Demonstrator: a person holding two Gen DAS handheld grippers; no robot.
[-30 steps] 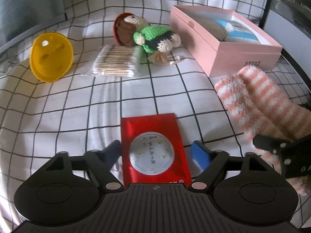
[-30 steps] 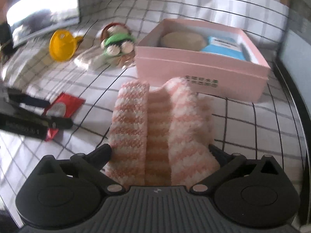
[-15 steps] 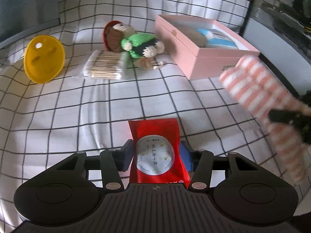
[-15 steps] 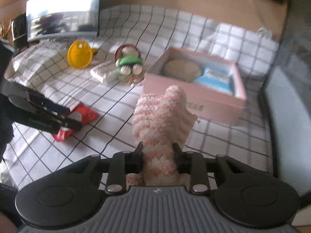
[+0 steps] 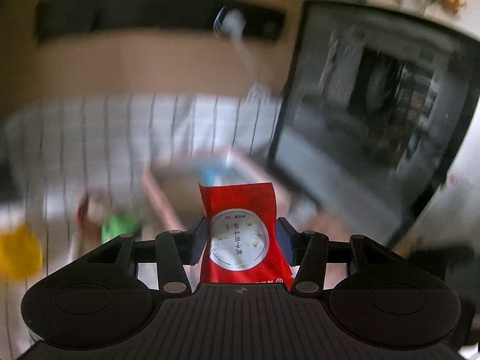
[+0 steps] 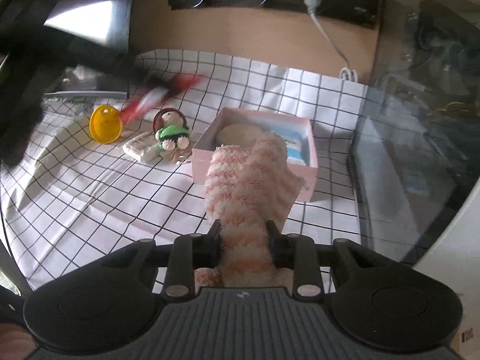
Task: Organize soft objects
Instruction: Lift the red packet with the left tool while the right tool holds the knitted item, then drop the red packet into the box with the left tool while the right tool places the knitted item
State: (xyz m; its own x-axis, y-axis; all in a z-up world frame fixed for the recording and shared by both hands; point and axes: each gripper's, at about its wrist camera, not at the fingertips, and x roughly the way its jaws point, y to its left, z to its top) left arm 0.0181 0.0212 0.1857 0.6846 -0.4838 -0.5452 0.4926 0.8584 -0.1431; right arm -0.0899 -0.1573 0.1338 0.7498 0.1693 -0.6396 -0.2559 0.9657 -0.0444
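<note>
My left gripper [image 5: 241,241] is shut on a red packet [image 5: 240,234] with a white round label, held up in the air; the scene behind it is blurred. The same packet [image 6: 168,93] shows as a red streak at the upper left of the right wrist view. My right gripper [image 6: 243,240] is shut on a fluffy pink-and-white striped sock [image 6: 249,186], lifted above the cloth. Behind the sock stands the open pink box [image 6: 210,156] with a beige round thing [image 6: 237,132] and a blue-and-white pack [image 6: 295,147] inside.
On the checked cloth [image 6: 105,195] lie a knitted doll in green [image 6: 171,129], a clear pack of cotton swabs [image 6: 138,147] and a yellow plastic disc [image 6: 105,124]. A dark glass-fronted appliance [image 6: 420,120] stands at the right. A black wall strip with a white cable [image 6: 327,36] runs behind.
Both grippers closed on their things and rose: the left lifted the red packet off the cloth and tilted up, the right pulled the sock up and back from the pink box.
</note>
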